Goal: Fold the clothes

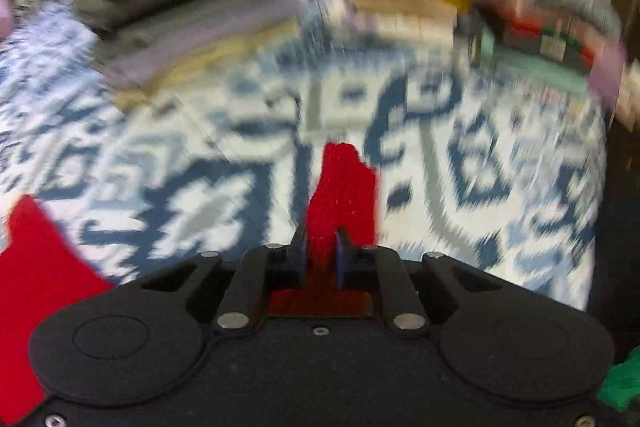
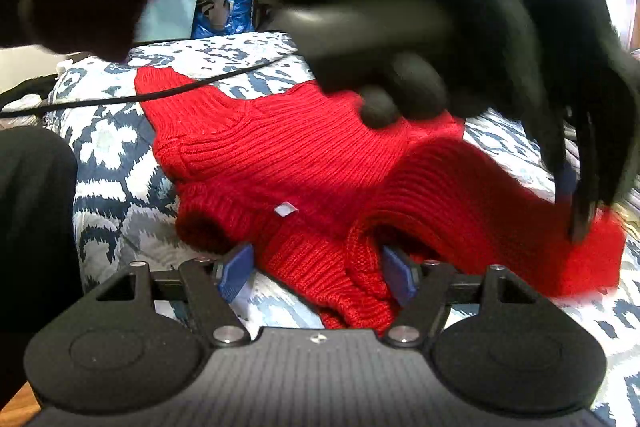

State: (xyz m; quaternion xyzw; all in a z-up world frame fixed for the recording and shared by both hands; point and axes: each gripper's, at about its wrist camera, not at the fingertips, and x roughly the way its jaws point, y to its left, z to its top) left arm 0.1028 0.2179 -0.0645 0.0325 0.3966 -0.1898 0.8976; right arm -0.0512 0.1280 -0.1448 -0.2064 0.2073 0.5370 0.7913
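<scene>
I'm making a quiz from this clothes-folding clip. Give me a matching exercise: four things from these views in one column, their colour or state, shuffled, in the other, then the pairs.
Things:
1. left gripper
2. right gripper
3. sweater
4. bedspread

States:
A. blue and white pattern
B. shut on red knit
C. red, lying on the bed
D. fingers open

Pairs: 1-B, 2-D, 3-C, 4-A

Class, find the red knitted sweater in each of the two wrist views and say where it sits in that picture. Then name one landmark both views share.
Left wrist view: a fold of the red sweater rises at centre, pinched in the left gripper; more lies at lower left.
Right wrist view: it fills the middle, spread ahead of the open right gripper.
Shared landmark: the blue-and-white patterned bedspread under it.
</scene>
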